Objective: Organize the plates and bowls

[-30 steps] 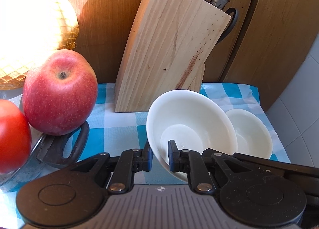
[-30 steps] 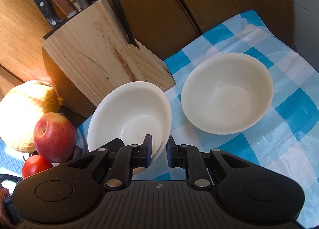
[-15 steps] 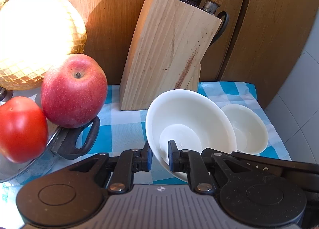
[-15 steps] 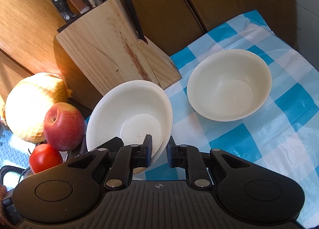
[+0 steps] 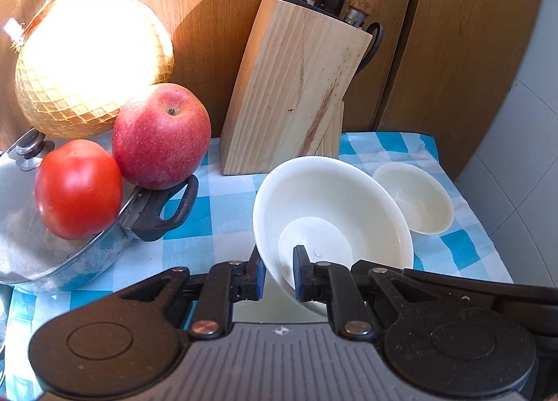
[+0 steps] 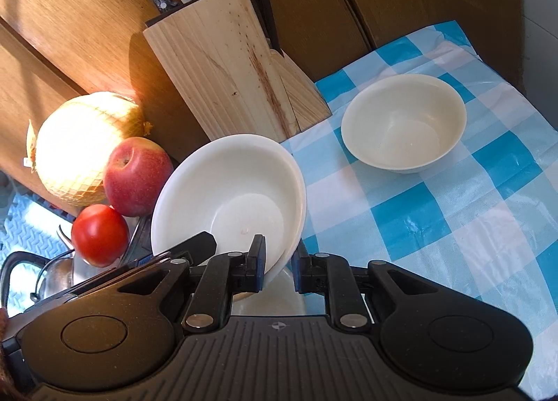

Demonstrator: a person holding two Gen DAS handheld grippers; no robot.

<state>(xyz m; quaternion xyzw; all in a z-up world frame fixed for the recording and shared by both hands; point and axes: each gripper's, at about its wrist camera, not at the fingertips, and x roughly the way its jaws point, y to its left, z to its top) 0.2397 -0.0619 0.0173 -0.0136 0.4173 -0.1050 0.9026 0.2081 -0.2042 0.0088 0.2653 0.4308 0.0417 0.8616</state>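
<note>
Both grippers clamp the same white bowl (image 5: 331, 216) by its near rim: the left gripper (image 5: 277, 277) grips the left portion of the rim, one pad inside the wall and one outside, and the right gripper (image 6: 279, 266) grips the rim at its right portion in the same manner. Neither pair of jaws has free clearance; each is closed on the rim wall. The held bowl appears tilted, with its opening toward the cameras, and clear of the blue checked tablecloth (image 6: 453, 226). The second, smaller cream bowl (image 6: 404, 122) rests upright on the tablecloth, well apart from the held bowl. From the tools it lies forward and to the right, just beside the foot of the wooden knife block (image 6: 230, 66); the right-hand gripper is the nearer of the two. In the left wrist view the same small bowl (image 5: 415, 198) shows just behind the right edge of the held bowl. A probable next step is nesting or stacking the two, which requires travel forward and rightward. The apple (image 5: 162, 136), tomato (image 5: 78, 188), netted melon (image 5: 92, 62) and steel pan (image 5: 62, 254) occupy the left side, away from that path.
</note>
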